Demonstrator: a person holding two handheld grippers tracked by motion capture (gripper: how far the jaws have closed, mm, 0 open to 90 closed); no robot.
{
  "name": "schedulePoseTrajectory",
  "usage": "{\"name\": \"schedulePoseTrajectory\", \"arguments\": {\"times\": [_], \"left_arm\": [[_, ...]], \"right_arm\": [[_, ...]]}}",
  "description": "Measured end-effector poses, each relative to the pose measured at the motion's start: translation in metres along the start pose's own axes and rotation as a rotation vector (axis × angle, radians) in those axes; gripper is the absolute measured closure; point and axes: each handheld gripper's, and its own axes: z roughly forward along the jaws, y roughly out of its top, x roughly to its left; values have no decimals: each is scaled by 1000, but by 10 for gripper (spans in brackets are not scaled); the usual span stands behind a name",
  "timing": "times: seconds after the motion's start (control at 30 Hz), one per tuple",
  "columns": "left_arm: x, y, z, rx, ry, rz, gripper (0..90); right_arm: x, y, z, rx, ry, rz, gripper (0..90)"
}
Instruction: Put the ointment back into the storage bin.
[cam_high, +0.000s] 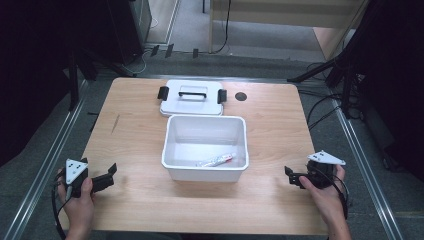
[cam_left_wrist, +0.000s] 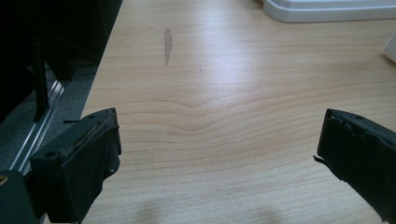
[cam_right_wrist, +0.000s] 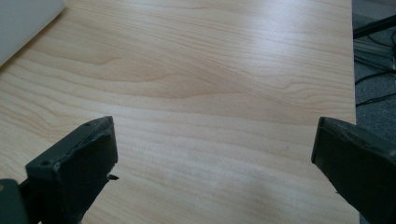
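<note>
A light wooden table carries an open white plastic bin at its middle. Inside the bin, on the floor toward its near right corner, lies a small white tube with red print, set at a slant. Just behind the bin, touching or nearly touching its far rim, the bin's white lid lies flat with a black handle on top and a black latch at each end. A small dark round hole sits in the tabletop to the right of the lid.

The person's left hand comes in from the bottom left and grasps the left gripper low over the table's near left part, well apart from the bin; its grey three-cornered plate faces up and its jaws point right and slightly away, toward the bin. In the left gripper view the jaws of the left gripper stand wide apart with only bare wood between them, and a dark streak marks the tabletop ahead.

The right hand holds the right gripper at the near right edge, jaws pointing left toward the bin. In the right gripper view the right gripper is likewise spread wide over bare wood, gripping nothing, with the bin's wall at the upper left corner.
</note>
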Motion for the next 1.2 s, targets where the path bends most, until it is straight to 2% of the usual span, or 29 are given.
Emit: {"name": "schedulePoseTrajectory", "arguments": {"times": [0.2,0.47,0.9,1.2], "left_arm": [[0,0,0,1,1,2,0],[0,0,0,1,1,0,0],[0,0,0,-1,1,-1,0],[0,0,0,-1,2,-2,0]], "right_arm": [[-1,-13,-7,-26,-14,10,17],[-6,-27,-18,-58,-8,39,38],[-18,-48,-33,-108,-19,111,39],[-21,-64,-44,-134,-26,127,39]]}}
